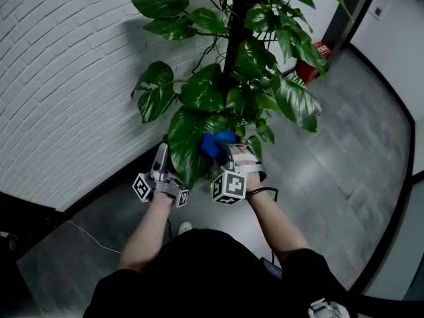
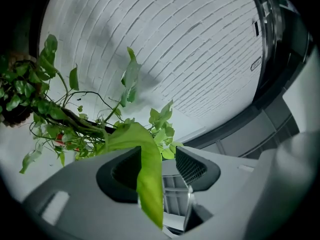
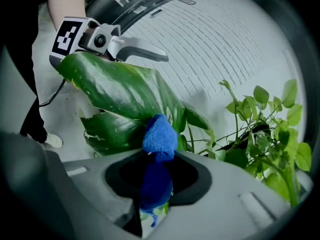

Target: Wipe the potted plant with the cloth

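Fuzzy blue cloth [image 3: 159,136], bunched, pinched in right claw [image 3: 156,179], tip poked out against glossy leaf [image 3: 125,91], left claw [image 2: 157,166] spread, leaf between.

No legible txt anywhere. Small red box [image 1: 320,50] by the wall: white print, too small to read. Pale wall plate [image 2: 256,63]: marks blurred. Black-and-white marker cube [image 1: 229,187]: pattern only, no chars.

Low on the potted plant [image 1: 233,78], the right gripper [image 1: 227,152] holds a blue cloth [image 1: 213,142] against a big drooping leaf [image 1: 189,136] (pale-streaked). The left gripper [image 1: 161,159] sits at that leaf's left edge.
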A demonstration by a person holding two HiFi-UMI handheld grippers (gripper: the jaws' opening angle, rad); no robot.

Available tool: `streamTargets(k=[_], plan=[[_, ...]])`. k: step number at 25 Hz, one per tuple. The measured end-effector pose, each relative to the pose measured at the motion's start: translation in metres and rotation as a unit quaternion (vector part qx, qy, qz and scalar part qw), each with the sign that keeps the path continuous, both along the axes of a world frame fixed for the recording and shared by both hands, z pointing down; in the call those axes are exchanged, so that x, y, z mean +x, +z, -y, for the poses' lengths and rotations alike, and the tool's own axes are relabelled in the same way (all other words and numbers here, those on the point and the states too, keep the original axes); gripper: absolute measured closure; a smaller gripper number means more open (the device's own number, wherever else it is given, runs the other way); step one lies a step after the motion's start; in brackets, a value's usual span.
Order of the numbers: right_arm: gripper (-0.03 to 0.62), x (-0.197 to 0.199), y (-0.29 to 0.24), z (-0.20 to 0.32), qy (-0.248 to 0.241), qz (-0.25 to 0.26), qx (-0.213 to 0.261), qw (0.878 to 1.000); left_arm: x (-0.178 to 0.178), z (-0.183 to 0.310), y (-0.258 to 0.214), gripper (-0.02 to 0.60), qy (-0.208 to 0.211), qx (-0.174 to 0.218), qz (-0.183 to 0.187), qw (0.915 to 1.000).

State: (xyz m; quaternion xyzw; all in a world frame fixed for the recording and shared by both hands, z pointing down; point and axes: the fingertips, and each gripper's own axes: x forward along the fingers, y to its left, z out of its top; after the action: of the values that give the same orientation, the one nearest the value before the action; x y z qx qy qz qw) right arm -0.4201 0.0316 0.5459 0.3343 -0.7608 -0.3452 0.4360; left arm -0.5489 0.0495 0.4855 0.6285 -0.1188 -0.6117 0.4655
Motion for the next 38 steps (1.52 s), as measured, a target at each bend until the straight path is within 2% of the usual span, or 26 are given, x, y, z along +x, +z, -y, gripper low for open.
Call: streamTargets(k=[4, 14, 18, 24, 38], plan=[[0.488, -0.001, -0.002, -0.012, 0.001, 0.020, -0.007, 1.000, 0.000, 0.000, -0.007, 0.377, -0.002, 0.006, -0.008, 0.9999], [0.488, -0.002, 0.006, -0.043, 0.003, 0.026, -0.008, 1.000, -0.002, 0.002, -0.014, 0.377, -0.004, 0.004, -0.009, 0.9999], [0.488, -0.002, 0.010, -0.055, 0.007, 0.049, -0.029, 0.998, -0.003, 0.002, -0.013, 0.377, -0.006, 0.001, -0.016, 0.9998], [0.488, 0.001, 0.010, -0.064, 0.025, 0.114, -0.081, 0.990, -0.002, 0.003, -0.016, 0.377, -0.003, 0.002, -0.015, 0.9999], [0.488, -0.008, 0.036, -0.105, 0.018, 0.114, -0.116, 0.986, 0.005, 0.000, -0.017, 0.377, 0.005, 0.001, -0.025, 0.9997]])
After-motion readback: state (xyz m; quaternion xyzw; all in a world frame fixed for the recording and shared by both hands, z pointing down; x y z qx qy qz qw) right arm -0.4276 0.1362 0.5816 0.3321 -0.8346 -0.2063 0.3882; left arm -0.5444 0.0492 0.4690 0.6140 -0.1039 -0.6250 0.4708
